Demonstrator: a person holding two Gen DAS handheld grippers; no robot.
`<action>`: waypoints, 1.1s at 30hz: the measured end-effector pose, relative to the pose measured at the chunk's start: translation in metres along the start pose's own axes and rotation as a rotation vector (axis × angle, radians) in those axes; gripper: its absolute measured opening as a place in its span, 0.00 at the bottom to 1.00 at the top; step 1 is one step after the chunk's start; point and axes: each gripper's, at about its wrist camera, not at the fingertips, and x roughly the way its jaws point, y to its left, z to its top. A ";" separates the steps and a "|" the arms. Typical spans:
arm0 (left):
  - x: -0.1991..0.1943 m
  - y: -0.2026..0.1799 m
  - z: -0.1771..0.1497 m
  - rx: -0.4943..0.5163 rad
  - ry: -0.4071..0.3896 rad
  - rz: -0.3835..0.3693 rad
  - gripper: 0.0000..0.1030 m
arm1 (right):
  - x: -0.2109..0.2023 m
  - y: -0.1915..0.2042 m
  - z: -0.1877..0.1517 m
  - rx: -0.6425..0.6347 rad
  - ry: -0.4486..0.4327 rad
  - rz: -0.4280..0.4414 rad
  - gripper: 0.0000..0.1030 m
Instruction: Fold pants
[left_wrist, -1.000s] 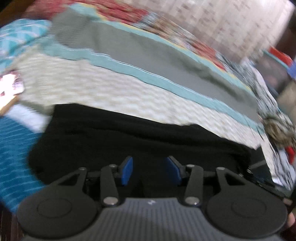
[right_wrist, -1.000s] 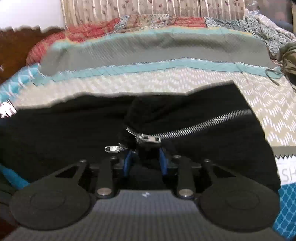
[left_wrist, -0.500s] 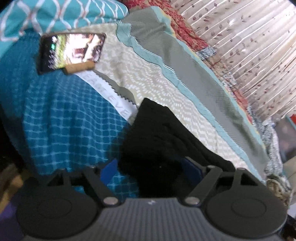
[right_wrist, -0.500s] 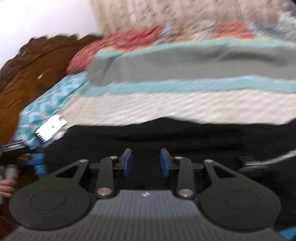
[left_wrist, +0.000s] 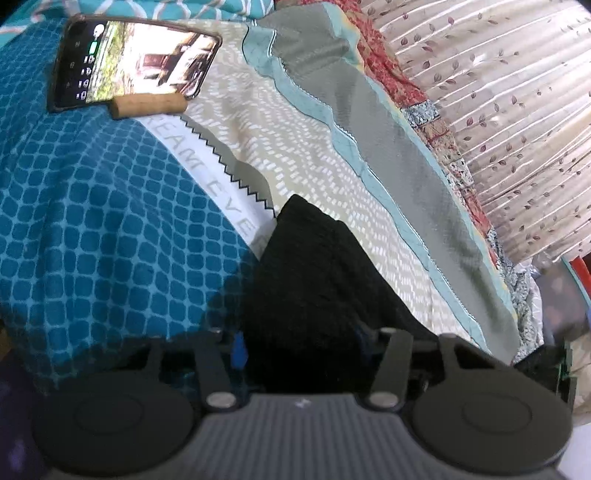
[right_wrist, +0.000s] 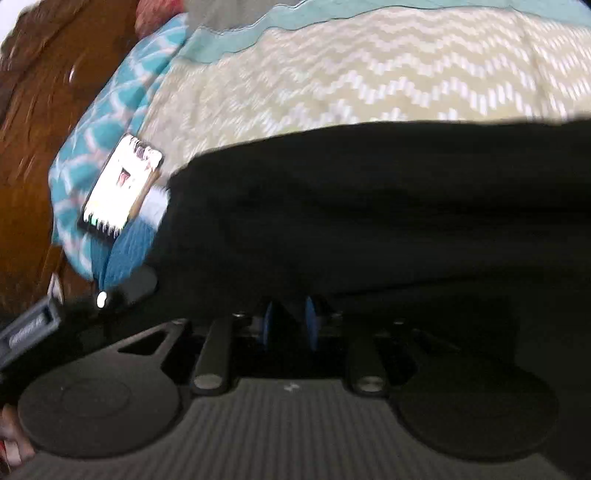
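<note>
The black pants (left_wrist: 314, 273) lie on the patterned bedspread (left_wrist: 295, 155). In the left wrist view their end runs down between my left gripper's (left_wrist: 299, 343) wide-spread blue-padded fingers; the gripper is open around the cloth. In the right wrist view the pants (right_wrist: 369, 206) fill the middle as a dark band. My right gripper (right_wrist: 288, 325) has its blue pads close together with black cloth between them, shut on the pants' near edge. The view is blurred.
A phone with a lit screen (left_wrist: 133, 62) rests on a cork stand at the bed's left end; it also shows in the right wrist view (right_wrist: 122, 184). A wooden headboard (right_wrist: 48, 92) stands at the left. Curtains (left_wrist: 498, 92) hang behind the bed.
My left gripper has swung to the pants' left end and opened wide around it. My right gripper has moved left along the pants, away from the zipper, and closed on the cloth.
</note>
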 end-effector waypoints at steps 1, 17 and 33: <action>-0.003 -0.006 -0.001 0.017 -0.004 -0.013 0.45 | -0.002 -0.003 0.000 0.027 0.000 0.014 0.19; 0.046 -0.179 -0.114 0.798 0.211 -0.218 0.35 | -0.140 -0.111 -0.049 0.379 -0.363 0.173 0.31; -0.004 -0.143 -0.103 0.982 -0.157 0.089 0.39 | -0.116 -0.075 -0.047 0.145 -0.266 0.141 0.50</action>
